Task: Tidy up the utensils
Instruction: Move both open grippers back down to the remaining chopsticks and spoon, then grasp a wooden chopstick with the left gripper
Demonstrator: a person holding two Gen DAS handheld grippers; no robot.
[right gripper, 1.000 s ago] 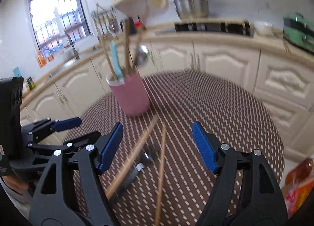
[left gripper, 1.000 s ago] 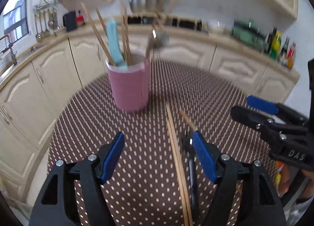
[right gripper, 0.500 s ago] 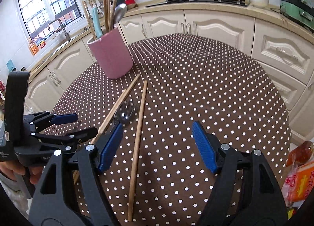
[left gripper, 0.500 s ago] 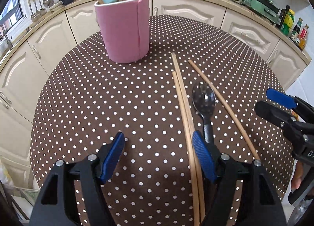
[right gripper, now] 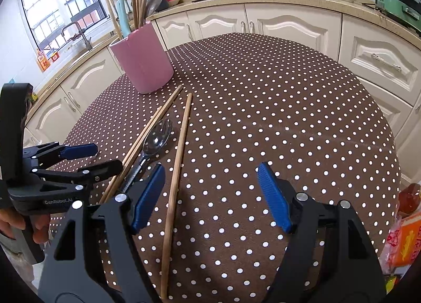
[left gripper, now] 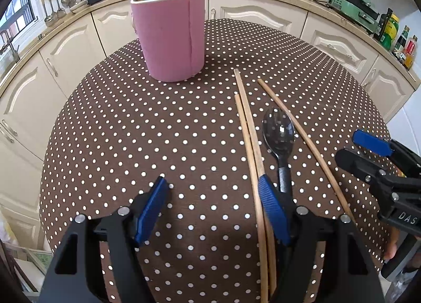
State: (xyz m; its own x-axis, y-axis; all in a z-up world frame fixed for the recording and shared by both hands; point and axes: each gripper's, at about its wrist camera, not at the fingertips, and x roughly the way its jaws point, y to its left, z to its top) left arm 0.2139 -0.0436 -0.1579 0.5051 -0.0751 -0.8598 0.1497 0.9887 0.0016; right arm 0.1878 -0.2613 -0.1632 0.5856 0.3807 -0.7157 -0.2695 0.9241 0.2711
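Observation:
A pink utensil holder [left gripper: 172, 37] stands at the far side of the round dotted table [left gripper: 131, 132] and holds several chopsticks, a teal utensil and a metal spoon; it also shows in the right wrist view [right gripper: 142, 63]. Three wooden chopsticks lie flat: a touching pair [left gripper: 250, 142] and a single one [left gripper: 305, 139]. A black-handled spork [left gripper: 280, 134] lies between them. My left gripper [left gripper: 214, 208] is open and empty above the table, its right finger over the pair. My right gripper [right gripper: 210, 195] is open and empty, the single chopstick [right gripper: 179, 160] running between its fingers.
Cream kitchen cabinets and a counter curve around the table. A gas hob, a green appliance [left gripper: 352, 0] and bottles [left gripper: 397, 39] sit on the counter. An orange packet [right gripper: 405, 237] lies past the table's right edge. A sink and window are at the left.
Both views have steadied and tilted down toward the table. The holder now sits nearer and larger in the left view. The chopsticks and spork lie as before.

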